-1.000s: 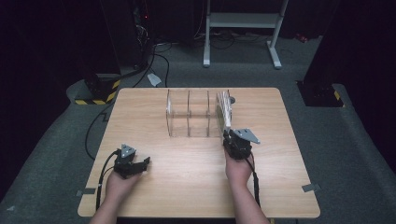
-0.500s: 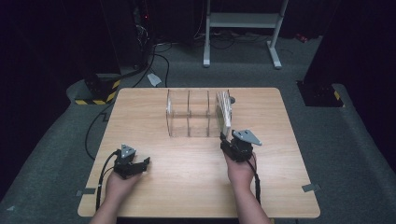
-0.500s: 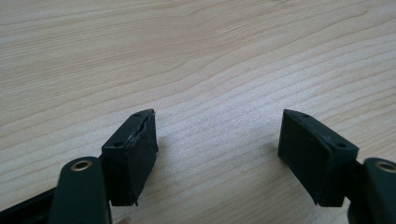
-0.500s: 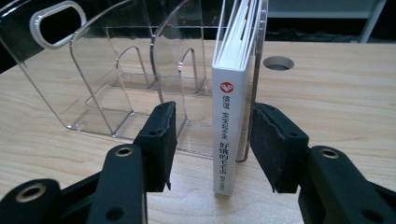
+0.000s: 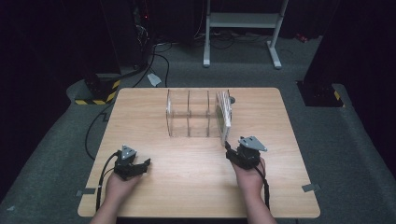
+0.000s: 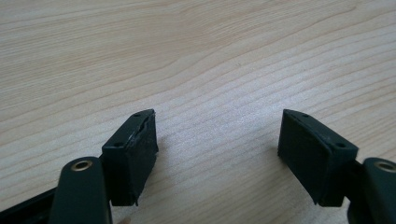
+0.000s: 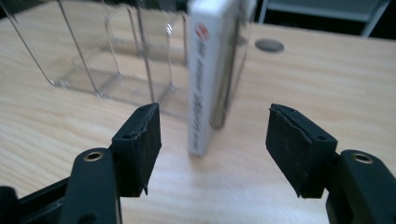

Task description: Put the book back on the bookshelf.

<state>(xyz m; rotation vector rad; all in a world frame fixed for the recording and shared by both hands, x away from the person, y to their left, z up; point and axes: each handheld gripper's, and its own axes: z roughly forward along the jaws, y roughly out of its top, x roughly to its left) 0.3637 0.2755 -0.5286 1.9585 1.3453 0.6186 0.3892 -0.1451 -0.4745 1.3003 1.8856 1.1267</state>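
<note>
Two grippers are at the near side of the bench, both with their jaws apart and nothing between them. The left gripper rests low over bare wood near the near-left corner, well apart from everything else. The right gripper sits toward the near-right, pointed at a white boxed case that stands upright on its edge at the right end of a clear plastic rack. In the right gripper view the case lies between the two jaw lines but farther off, not yet touched.

The case looks thin, rigid and light, with a glossy sleeve that may be slippery; a judgement from its look alone. Its narrow spine faces the gripper, so the broad flat faces either side seem the best hold, pinched low enough that it does not tip. The rack's clear dividers look thin and probably brittle, and the rack may slide if pushed.

The bench is pale wood-grain laminate, smooth and flat, with a small round grommet beyond the case. Around it lies grey carpet, with dark equipment, cables, a yellow-and-black striped strip beyond the far-left corner, and a white stand frame behind.
</note>
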